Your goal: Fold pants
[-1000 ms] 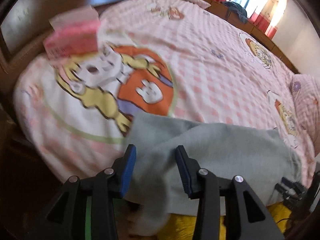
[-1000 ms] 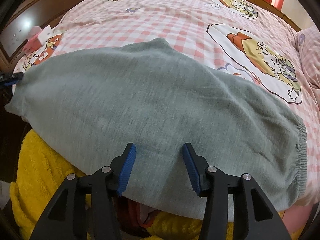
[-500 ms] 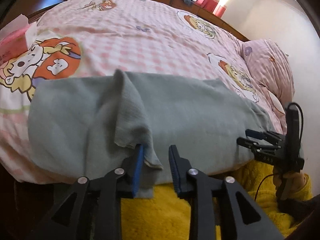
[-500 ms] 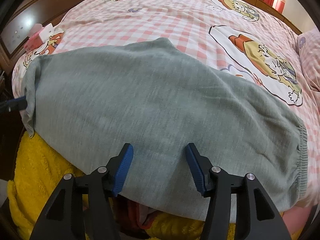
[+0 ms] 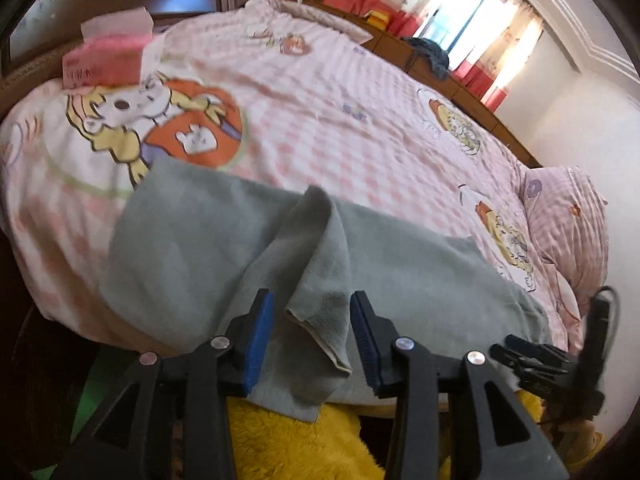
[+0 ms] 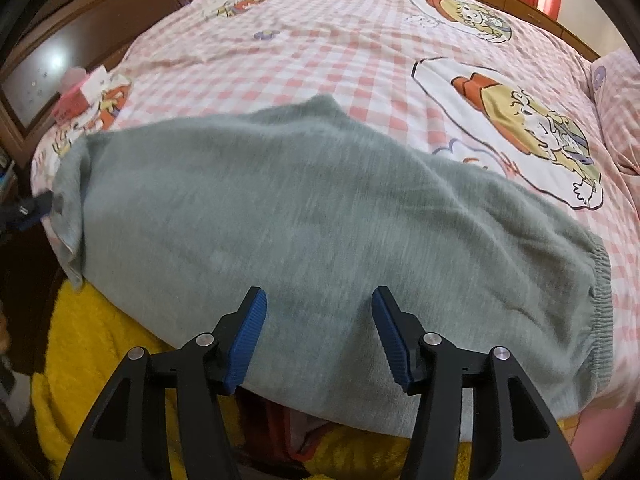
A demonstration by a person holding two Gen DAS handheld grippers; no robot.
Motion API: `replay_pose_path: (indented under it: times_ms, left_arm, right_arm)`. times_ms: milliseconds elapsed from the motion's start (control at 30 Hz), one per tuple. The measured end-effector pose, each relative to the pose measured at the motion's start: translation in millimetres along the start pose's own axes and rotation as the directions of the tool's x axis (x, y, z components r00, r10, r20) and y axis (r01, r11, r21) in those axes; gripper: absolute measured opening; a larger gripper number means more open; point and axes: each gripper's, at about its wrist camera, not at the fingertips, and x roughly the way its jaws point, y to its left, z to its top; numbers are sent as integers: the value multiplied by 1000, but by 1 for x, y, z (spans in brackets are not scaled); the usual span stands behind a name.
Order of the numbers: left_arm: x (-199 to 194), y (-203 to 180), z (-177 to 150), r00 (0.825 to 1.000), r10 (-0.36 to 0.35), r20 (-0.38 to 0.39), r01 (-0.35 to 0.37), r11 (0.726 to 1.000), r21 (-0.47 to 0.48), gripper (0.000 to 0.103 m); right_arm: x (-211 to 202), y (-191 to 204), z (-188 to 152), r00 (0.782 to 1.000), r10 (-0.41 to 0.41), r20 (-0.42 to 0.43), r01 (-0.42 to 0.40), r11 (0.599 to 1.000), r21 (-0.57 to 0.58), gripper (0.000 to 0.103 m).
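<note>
Pants (image 6: 320, 216), grey-green and soft, lie spread across the near edge of the bed (image 6: 360, 40), over its pink checked cover with cartoon prints. In the right wrist view the elastic waistband (image 6: 600, 304) sits at the right end, and the cloth hangs a little over the bed edge above a yellow fleece garment (image 6: 92, 344). The right gripper (image 6: 319, 332) hovers over that near edge with its blue-padded jaws spread wide, nothing between them. In the left wrist view the left gripper (image 5: 312, 332) is also spread apart; a raised fold of the leg end (image 5: 320, 280) hangs loose in the gap between its fingers, touching neither pad clearly. A pink tissue box (image 5: 106, 58) stands at the far left corner of the bed.
</note>
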Motion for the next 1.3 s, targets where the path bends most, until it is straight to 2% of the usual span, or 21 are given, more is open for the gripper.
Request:
replay_pose_path:
  times_ms: [33, 67, 100, 133, 200, 267, 400, 567, 667, 700, 733, 767, 800, 900, 967, 1000, 1033, 1067, 1100, 1167, 1300]
  left_arm:
    - [6, -1, 0, 1000, 12, -7, -12, 1000, 3, 41]
    - [10, -2, -1, 1000, 19, -16, -19, 1000, 3, 32]
    - [13, -3, -1, 1000, 15, -19, -14, 1000, 1, 15]
    - [12, -3, 1, 1000, 7, -18, -7, 1000, 6, 4]
    - [4, -5, 5, 1000, 28, 11, -29, 999, 40, 4]
    - [-8, -1, 14, 995, 92, 26, -94, 990, 105, 4]
    - [-19, 19, 35, 974, 225, 33, -227, 955, 189, 4]
    - [2, 57, 68, 922, 387, 10, -374, 882, 286, 4]
    - [22, 76, 77, 839, 541, 49, -527, 787, 321, 4]
    - [27, 81, 78, 826, 563, 41, -545, 776, 317, 4]
    - [28, 86, 78, 833, 552, 23, -533, 793, 295, 4]
    - [25, 89, 78, 850, 526, 16, -510, 816, 273, 4]
    - [20, 90, 77, 877, 481, 13, -469, 849, 241, 4]
    - [9, 90, 72, 938, 346, -19, -338, 926, 165, 15]
    - [3, 90, 71, 960, 279, -16, -275, 952, 135, 17]
    - [1, 87, 70, 966, 256, -14, -252, 958, 134, 18]
    - [1, 83, 69, 970, 241, -16, -236, 961, 143, 23]
    - [1, 78, 69, 970, 243, -17, -237, 958, 159, 30]
    - [4, 72, 69, 967, 253, -16, -247, 952, 179, 32]
    - [13, 68, 69, 962, 274, -23, -263, 941, 214, 32]
    - [27, 69, 69, 961, 275, -33, -261, 941, 216, 32]
  right_arm:
    - [-3, 0, 1, 1000, 2, 9, -2, 1000, 2, 56]
    - [-6, 1, 3, 1000, 3, 23, -3, 1000, 0, 56]
    - [-9, 1, 5, 999, 2, 32, -2, 1000, -3, 56]
    - [-11, 1, 7, 999, -1, 41, 1, 1000, -8, 56]
    - [-14, 0, 11, 999, -11, 53, 12, 1000, -18, 56]
    - [-15, -1, 15, 998, -19, 65, 21, 999, -27, 56]
    - [-10, -2, 23, 997, -11, 72, 12, 1000, -21, 56]
    - [2, -1, 32, 998, 9, 69, -9, 1000, -5, 56]
    - [13, -5, 34, 998, 11, 56, -11, 1000, 6, 56]
    - [17, -7, 34, 999, 6, 50, -6, 1000, 9, 56]
    - [22, -10, 34, 999, -8, 37, 7, 1000, 12, 56]
    - [25, -12, 34, 1000, -15, 27, 15, 1000, 17, 56]
    - [25, -13, 34, 1000, -13, 25, 12, 1000, 22, 56]
    - [21, -14, 37, 999, 3, 38, -4, 1000, 26, 56]
    - [21, -12, 40, 999, 1, 39, -1, 1000, 20, 56]
    - [21, -11, 41, 999, 3, 39, -4, 1000, 15, 56]
    - [22, -9, 42, 999, 5, 39, -5, 1000, 12, 56]
    - [22, -7, 43, 999, 4, 39, -4, 1000, 8, 56]
    - [23, -5, 43, 999, 2, 37, -3, 1000, 4, 56]
    - [25, -2, 42, 999, -5, 35, 5, 1000, -5, 56]
    - [24, 1, 39, 999, -19, 36, 20, 1000, -18, 56]
